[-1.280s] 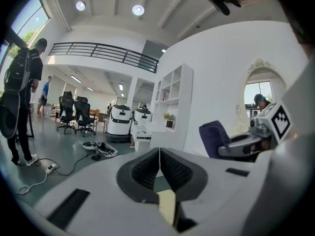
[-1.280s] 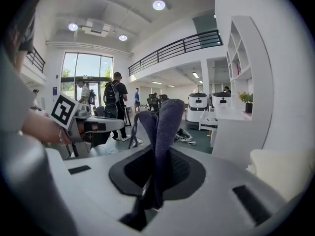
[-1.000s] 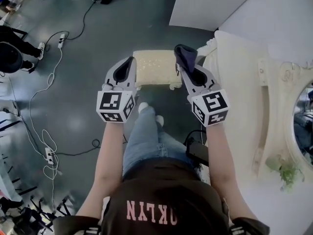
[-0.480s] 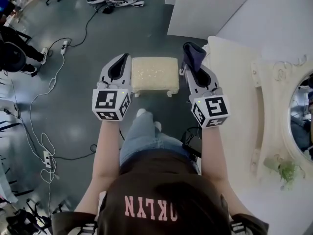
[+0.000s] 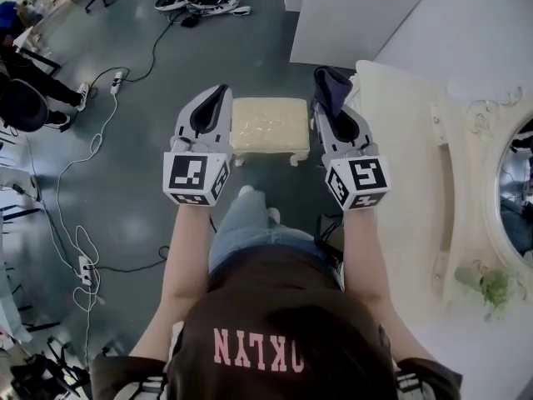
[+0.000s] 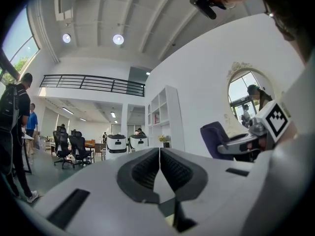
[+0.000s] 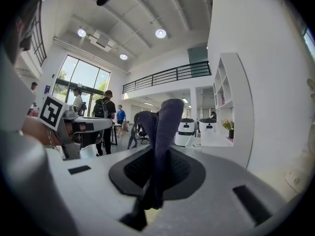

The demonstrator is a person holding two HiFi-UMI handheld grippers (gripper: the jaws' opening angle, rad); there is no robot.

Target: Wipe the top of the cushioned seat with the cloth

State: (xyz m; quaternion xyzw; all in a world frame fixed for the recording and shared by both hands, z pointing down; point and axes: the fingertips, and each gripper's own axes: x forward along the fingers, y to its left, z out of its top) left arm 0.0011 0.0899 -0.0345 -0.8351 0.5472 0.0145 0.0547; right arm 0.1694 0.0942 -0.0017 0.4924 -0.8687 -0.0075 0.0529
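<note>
A small cream cushioned seat [image 5: 269,124] stands on the grey floor ahead of the person's feet. My left gripper [image 5: 213,98] hangs above the seat's left edge, jaws shut together with nothing between them; in the left gripper view [image 6: 159,154] it points level into the room. My right gripper [image 5: 330,97] is held above the seat's right edge, shut on a dark blue cloth [image 5: 331,88]. The cloth [image 7: 160,134] sticks up in a folded bunch from between the jaws in the right gripper view.
A cream dressing table [image 5: 420,182] with an oval mirror [image 5: 516,190] stands close on the right. A white cabinet [image 5: 350,19] is behind the seat. Cables [image 5: 92,140] and a power strip [image 5: 85,266] lie on the floor at left. People [image 7: 104,117] and office chairs [image 6: 78,149] stand farther off.
The head view has shifted slightly, so the seat sits a little lower than a second ago. Both grippers stay raised beside the seat, the cloth still held.
</note>
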